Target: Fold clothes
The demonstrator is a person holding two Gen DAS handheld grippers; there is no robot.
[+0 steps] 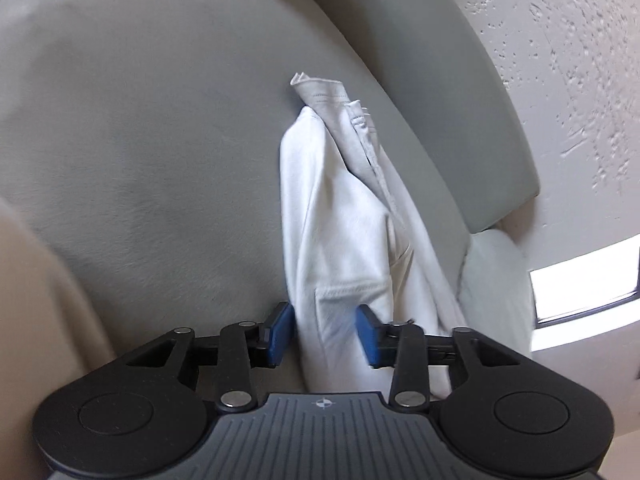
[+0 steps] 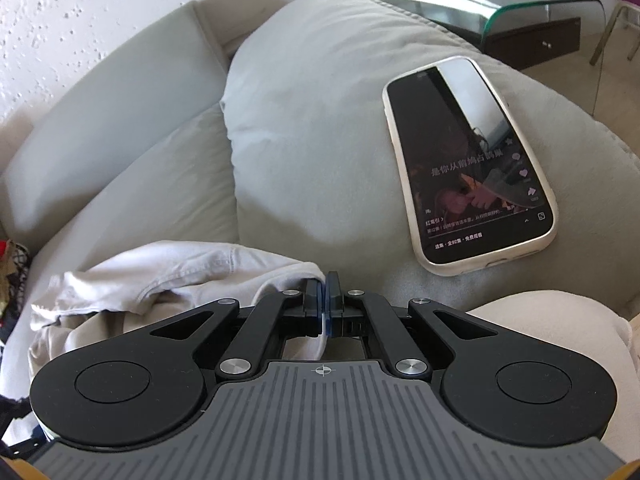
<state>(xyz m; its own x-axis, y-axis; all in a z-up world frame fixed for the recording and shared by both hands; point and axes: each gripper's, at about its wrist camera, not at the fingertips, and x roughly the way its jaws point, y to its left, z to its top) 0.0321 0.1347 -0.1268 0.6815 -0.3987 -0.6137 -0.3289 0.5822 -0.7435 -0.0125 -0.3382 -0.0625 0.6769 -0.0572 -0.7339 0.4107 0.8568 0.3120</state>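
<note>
On the grey sofa [image 1: 140,140], everything in both views sits against its cushions. Largest after the sofa is the plump grey cushion [image 2: 312,128], which fills the middle of the right wrist view; the sofa's back cushion [image 2: 104,120] runs behind it towards the rough white wall [image 2: 60,12]. A glass side table [image 2: 532,12] stands beyond the plump cushion, at its far edge.

Across the sofa seat lies the white garment [image 1: 344,216], bunched into a long rumpled strip with a stitched hem showing at its far end. From the left wrist view it stretches away over the seat. From the right wrist view another part of the pale cloth [image 2: 168,276] is heaped on the seat at the near left foot of the plump cushion.

A phone [image 2: 468,164] in a pale case rests face up on the plump cushion's right slope, its screen lit.

The left gripper [image 1: 326,334] has its blue pads apart, with the near end of the garment between them; whether the pads touch the cloth I cannot tell. The right gripper [image 2: 323,304] is closed, pinching an edge of the pale cloth just below the plump cushion.
</note>
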